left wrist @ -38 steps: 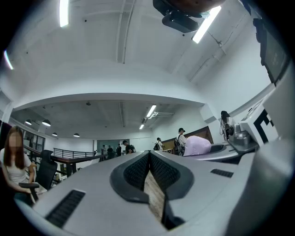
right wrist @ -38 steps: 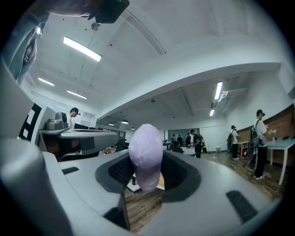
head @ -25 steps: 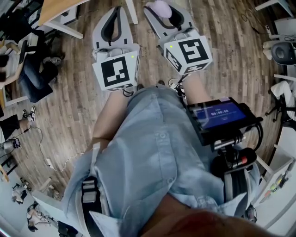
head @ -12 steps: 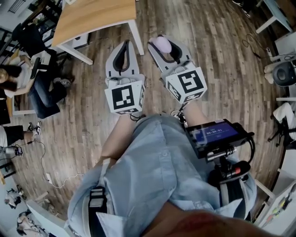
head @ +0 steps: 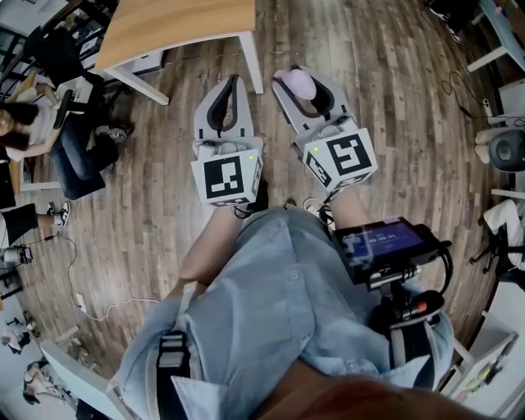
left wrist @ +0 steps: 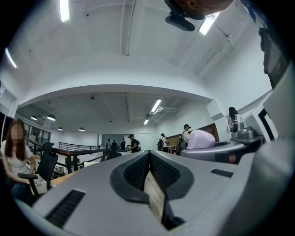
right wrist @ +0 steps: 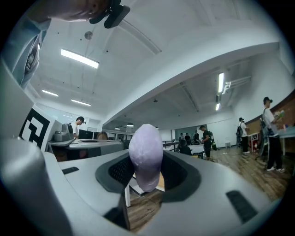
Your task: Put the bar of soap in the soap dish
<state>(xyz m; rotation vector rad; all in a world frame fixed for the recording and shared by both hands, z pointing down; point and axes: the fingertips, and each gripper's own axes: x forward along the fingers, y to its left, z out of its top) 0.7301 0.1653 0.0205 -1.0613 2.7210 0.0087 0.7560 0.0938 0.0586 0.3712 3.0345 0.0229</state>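
Note:
The bar of soap (head: 297, 82) is a rounded lilac lump, and my right gripper (head: 302, 87) is shut on it, held level over the wood floor. In the right gripper view the soap (right wrist: 145, 154) stands upright between the dark pads (right wrist: 120, 171) of the right gripper (right wrist: 146, 162). My left gripper (head: 233, 80) is beside it on the left, shut, its tips touching with nothing between them. In the left gripper view the left gripper (left wrist: 150, 156) shows closed pads, and the soap (left wrist: 199, 138) shows at the right. No soap dish is in view.
A wooden table (head: 180, 25) with white legs stands just ahead of both grippers. A person sits on a chair (head: 57, 139) at the far left. A device with a blue screen (head: 385, 242) hangs at my waist. Chairs and white furniture (head: 504, 90) line the right side.
Both grippers sit lower in the head view, still side by side. The wooden table has come further into view ahead of them. The soap stays gripped in the right gripper.

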